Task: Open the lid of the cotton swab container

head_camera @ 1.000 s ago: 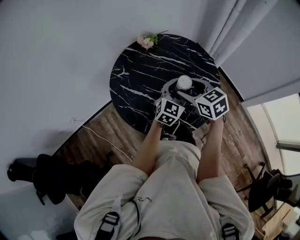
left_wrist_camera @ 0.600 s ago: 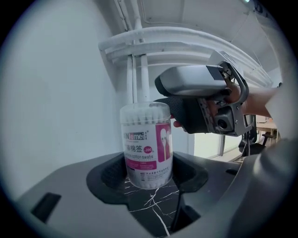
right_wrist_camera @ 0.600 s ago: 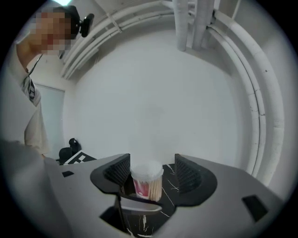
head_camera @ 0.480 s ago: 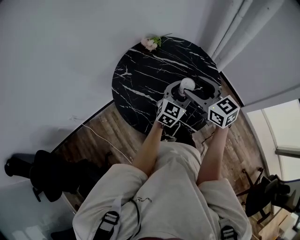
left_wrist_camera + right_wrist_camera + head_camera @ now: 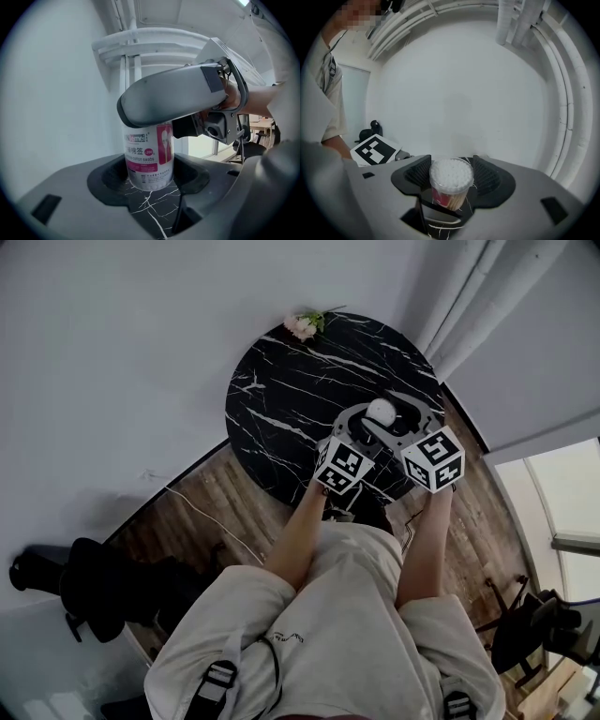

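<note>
The cotton swab container [image 5: 380, 411] stands upright near the right edge of the round black marble table [image 5: 281, 390]. In the left gripper view its pink label [image 5: 149, 159] sits between the pads of my left gripper [image 5: 150, 182], which is shut on the lower body. My right gripper [image 5: 452, 178] comes in from above, and its pads press the two sides of the clear lid [image 5: 451, 172], with white swab tips showing through it. One grey right finger [image 5: 173, 98] hides the container's top in the left gripper view. In the head view both grippers meet at the container, left gripper [image 5: 367, 427] and right gripper [image 5: 390, 418].
A small bunch of pink flowers [image 5: 302, 324] lies at the table's far edge. Pale curtains [image 5: 469, 296] hang at the right. A thin cable [image 5: 202, 512] runs over the wooden floor, a dark bag [image 5: 84, 587] sits at the left and a chair [image 5: 534, 624] at the lower right.
The right gripper swung out to the right, then back in toward the container. The left gripper and the container have stayed in place.
</note>
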`<state>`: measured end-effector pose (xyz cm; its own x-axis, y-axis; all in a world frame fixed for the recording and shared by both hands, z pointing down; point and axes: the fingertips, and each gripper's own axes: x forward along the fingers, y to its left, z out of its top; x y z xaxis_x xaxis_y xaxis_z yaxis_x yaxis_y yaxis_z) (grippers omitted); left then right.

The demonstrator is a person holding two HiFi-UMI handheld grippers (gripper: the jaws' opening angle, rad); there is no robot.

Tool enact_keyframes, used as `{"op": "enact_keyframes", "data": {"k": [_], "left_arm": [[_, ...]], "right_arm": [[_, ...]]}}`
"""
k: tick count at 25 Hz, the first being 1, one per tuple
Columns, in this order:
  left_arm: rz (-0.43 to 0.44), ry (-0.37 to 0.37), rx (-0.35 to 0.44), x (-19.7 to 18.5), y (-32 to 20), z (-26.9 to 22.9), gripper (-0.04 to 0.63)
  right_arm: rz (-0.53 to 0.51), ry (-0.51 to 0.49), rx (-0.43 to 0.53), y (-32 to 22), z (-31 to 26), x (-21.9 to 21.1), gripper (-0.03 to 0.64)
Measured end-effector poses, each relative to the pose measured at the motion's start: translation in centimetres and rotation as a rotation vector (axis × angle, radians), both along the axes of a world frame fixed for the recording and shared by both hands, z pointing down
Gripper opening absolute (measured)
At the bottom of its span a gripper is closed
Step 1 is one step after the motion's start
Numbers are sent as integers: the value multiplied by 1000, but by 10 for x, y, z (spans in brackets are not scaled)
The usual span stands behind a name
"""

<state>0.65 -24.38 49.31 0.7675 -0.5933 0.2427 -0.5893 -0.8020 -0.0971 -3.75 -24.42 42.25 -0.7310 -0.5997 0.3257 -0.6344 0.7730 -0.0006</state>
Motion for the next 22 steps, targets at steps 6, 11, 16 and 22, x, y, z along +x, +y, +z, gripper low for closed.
{"op": "enact_keyframes", "data": {"k": [6,11,16,22], "left_arm": [[-5,12,2,0,-2,-3,270],[3,3,-7,0,-1,2,270],[19,-21,-6,1,2,8,270],[37,-2,-13,1,6,7,270]], "right_arm": [[8,-46,45,0,-5,0,291],[37,-36,34,0,0,0,291],[40,-58,-6,1,7,4,291],[42,-95,-42,2,6,6,291]]}}
